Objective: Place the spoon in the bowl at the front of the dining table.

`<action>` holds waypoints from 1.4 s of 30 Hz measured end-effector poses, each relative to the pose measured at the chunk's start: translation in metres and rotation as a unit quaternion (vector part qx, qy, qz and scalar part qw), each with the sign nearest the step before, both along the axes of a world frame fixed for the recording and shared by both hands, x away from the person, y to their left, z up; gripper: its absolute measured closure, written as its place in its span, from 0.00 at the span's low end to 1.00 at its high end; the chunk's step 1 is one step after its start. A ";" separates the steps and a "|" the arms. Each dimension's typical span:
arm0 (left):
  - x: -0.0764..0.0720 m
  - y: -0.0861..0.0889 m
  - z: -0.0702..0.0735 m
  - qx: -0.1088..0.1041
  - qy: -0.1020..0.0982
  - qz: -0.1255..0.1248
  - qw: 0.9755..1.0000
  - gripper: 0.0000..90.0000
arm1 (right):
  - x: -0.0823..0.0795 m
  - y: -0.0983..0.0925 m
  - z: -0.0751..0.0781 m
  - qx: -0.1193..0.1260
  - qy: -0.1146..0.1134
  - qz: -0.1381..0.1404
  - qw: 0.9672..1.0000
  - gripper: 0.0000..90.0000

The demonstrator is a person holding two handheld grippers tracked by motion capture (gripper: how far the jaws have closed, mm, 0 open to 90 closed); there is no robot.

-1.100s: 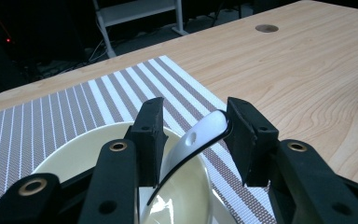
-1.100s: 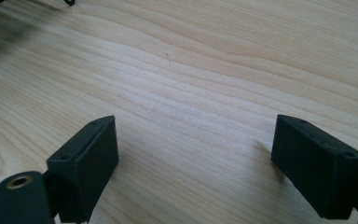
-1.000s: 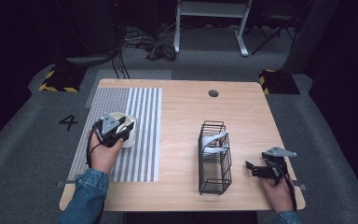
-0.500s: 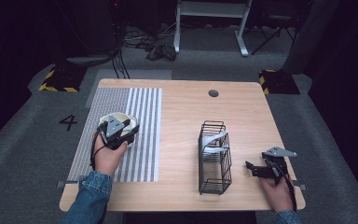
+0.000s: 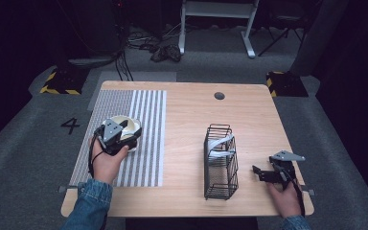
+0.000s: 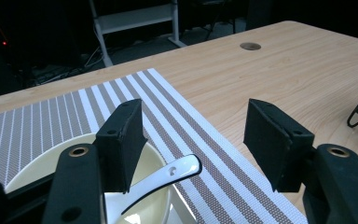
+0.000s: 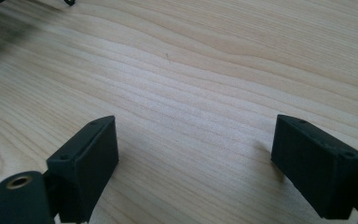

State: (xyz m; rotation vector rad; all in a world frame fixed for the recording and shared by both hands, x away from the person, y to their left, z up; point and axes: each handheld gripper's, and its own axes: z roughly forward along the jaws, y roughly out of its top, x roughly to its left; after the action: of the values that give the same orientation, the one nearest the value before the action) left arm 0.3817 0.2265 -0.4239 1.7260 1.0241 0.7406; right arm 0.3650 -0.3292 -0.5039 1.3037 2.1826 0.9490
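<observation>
While both grippers stand with jaws wide apart, neither clamps anything. Left gripper (image 6: 193,140) hovers over a cream bowl (image 6: 37,161) holding a spoon (image 6: 168,175), on the striped mat (image 5: 139,139) near the table's left edge. Right gripper (image 5: 268,173) rests low by the right edge; bare wood lies between mat and wire basket (image 5: 220,163).

Left hand-held gripper (image 6: 193,140) & right hand-held gripper (image 7: 193,158): jaws wide apart, each gripped by a hand.
</observation>
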 end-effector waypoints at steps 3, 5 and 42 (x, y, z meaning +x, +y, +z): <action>-0.007 0.002 0.005 -0.002 -0.001 0.001 1.000 0.40 | 0.000 0.000 0.000 0.000 0.000 0.000 1.000 0.16; -0.012 0.002 0.008 -0.002 -0.002 0.000 1.000 0.40 | 0.000 0.000 0.000 0.000 0.000 0.000 1.000 0.16; -0.079 0.042 0.004 0.022 0.039 -0.019 0.999 0.34 | 0.000 0.000 0.000 0.001 0.001 0.000 1.000 0.16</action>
State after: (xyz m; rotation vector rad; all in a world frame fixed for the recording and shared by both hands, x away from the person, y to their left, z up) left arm 0.3022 0.2687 -0.4194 1.8195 1.0310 0.6797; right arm 0.3652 -0.3292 -0.5039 1.3054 2.1831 0.9501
